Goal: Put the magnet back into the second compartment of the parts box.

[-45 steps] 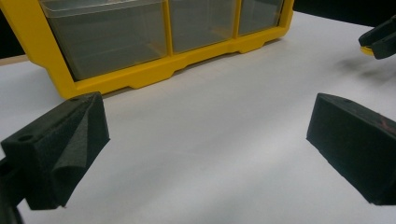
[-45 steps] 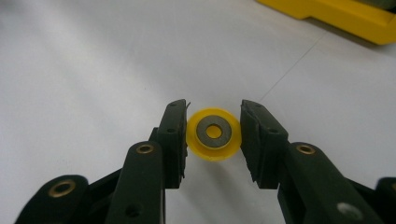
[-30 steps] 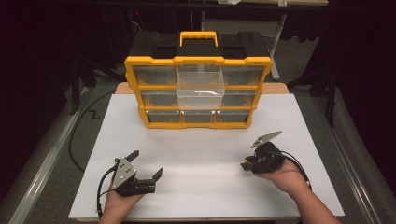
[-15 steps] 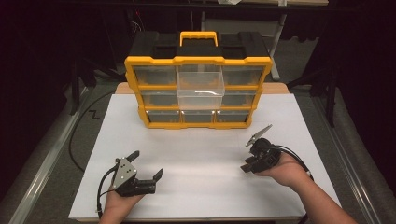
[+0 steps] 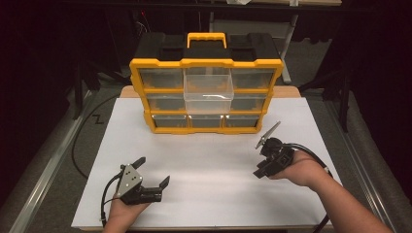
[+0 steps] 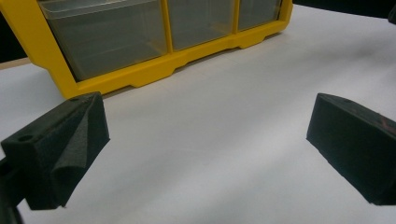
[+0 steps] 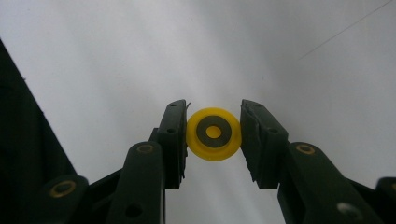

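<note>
Between the right gripper [image 7: 214,135]'s fingers [image 7: 173,140] sits a small yellow disc [image 7: 214,134], flanked closely, contact unclear. Nearer the person, the left gripper [image 5: 151,182] rests wide open and empty on the white surface [image 5: 209,160]. Beyond, the yellow drawer organizer [image 5: 206,94] has its clear middle drawer [image 5: 208,92] pulled out.

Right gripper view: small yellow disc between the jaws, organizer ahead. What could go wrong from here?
1. The right tool pinches the yellow disc only at its rounded edge, so it may twist or pop out during a move.
2. One clear drawer sticks out of the yellow organizer; a low approach might bump its front.
3. The left tool is open and not bracing the organizer, which could slide if pushed.
</note>
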Motion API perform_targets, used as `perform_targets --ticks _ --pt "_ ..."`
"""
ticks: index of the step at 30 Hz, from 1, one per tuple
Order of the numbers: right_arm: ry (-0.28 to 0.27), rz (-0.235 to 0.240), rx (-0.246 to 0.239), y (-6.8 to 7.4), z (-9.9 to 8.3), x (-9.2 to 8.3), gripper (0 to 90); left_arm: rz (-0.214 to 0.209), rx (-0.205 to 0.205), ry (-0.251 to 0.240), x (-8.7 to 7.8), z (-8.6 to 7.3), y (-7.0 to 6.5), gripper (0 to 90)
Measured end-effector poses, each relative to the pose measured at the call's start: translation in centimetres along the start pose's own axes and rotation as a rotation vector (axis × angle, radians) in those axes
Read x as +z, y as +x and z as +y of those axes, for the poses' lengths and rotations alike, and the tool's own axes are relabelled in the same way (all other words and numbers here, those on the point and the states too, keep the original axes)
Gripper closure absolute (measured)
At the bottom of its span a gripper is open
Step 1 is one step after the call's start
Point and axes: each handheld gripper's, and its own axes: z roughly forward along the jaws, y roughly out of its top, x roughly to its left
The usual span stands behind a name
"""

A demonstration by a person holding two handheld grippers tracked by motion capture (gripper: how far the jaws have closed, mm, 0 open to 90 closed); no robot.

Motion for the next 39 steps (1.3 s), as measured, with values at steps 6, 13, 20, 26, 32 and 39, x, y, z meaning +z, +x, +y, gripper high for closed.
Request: perform_targets --ticks 6,13,20,26,32,39 --pt "0.017 0.011 -0.019 0.1 0.8 -1.5 64.7 -0.009 -0.004 -0.011 -0.1 0.0 0.0 0.2" --pt "0.025 0.040 -0.034 0.4 1.9 -3.0 64.7 -0.010 -0.009 -0.009 0.0 -0.1 -0.1 0.2" --pt "0.051 0.047 -0.052 0.4 2.8 -3.7 64.7 -0.013 -0.001 -0.012 0.0 0.0 0.0 0.2" --pt "0.043 0.065 -0.063 0.3 3.5 -4.5 64.7 -0.017 0.004 -0.016 0.0 0.0 0.0 0.2" --pt "0.050 0.062 -0.094 0.7 4.5 -6.2 64.7 -0.016 0.001 -0.022 -0.1 0.0 0.0 0.2" --pt "0.053 0.059 -0.103 0.9 5.2 -8.0 64.7 -0.020 0.004 -0.021 -0.1 0.0 -0.1 0.2"
